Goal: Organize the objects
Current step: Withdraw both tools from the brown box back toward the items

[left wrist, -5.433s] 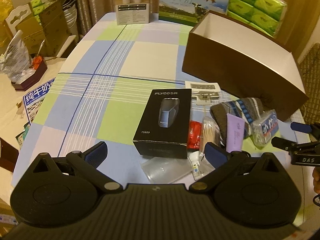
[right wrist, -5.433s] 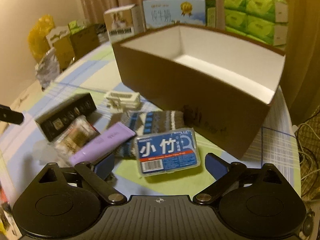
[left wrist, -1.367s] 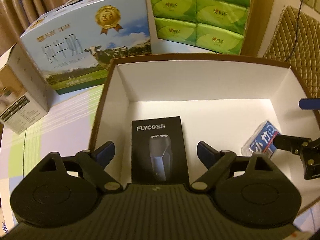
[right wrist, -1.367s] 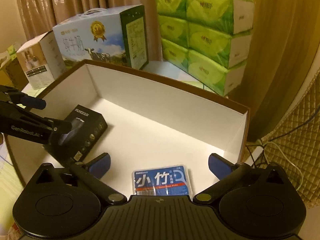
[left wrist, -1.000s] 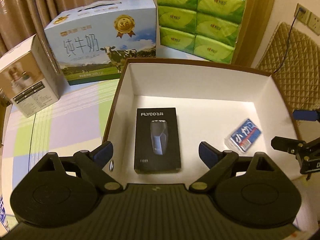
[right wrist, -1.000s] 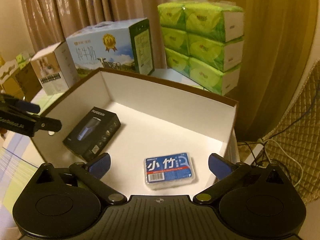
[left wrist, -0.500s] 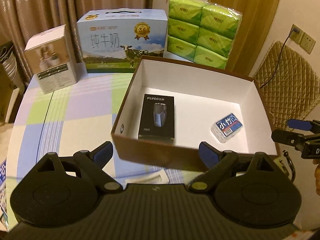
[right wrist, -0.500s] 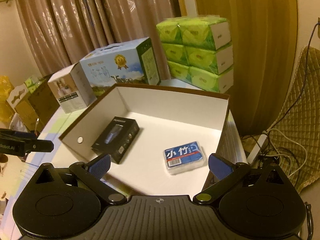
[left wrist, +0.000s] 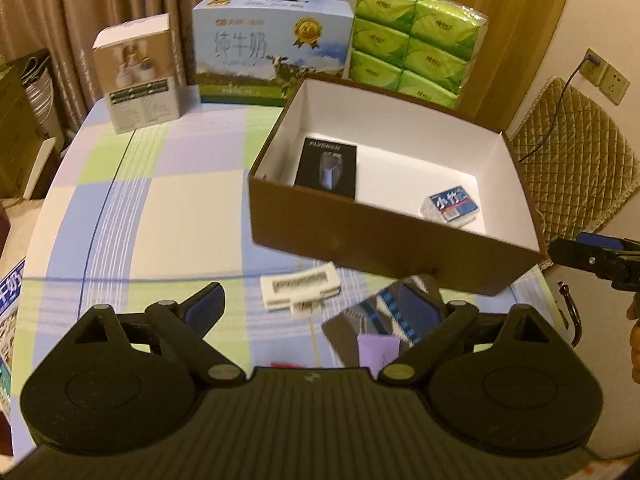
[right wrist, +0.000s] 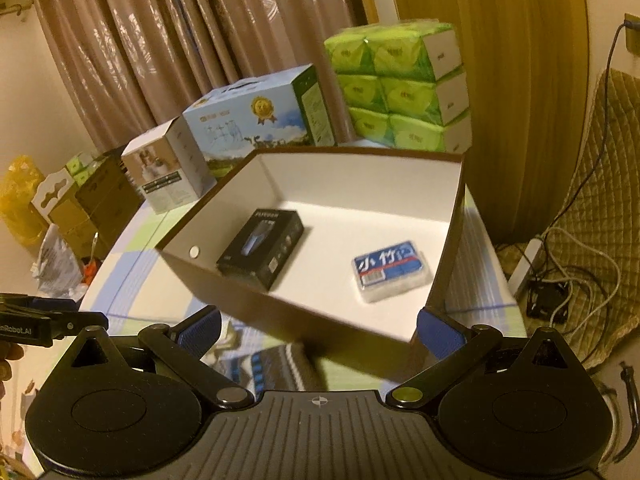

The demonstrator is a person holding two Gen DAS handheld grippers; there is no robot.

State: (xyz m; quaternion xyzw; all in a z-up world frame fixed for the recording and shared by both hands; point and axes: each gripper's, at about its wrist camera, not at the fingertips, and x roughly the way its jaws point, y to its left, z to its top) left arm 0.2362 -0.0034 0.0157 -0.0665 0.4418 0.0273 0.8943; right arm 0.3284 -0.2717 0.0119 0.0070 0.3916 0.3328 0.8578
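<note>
Matt brown cardboard box [left wrist: 384, 240], glossy plastic-wrapped tissue packs [left wrist: 416, 40], knitted cloth [left wrist: 384, 312].

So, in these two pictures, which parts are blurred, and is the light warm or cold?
Left wrist view: warm yellowish room light; the striped sock and white packet near the bottom are motion-blurred, the black box in the brown box slightly soft. Right wrist view: same warm light; tissue packs and milk carton smeared; fisheye bends the curtains.
</note>
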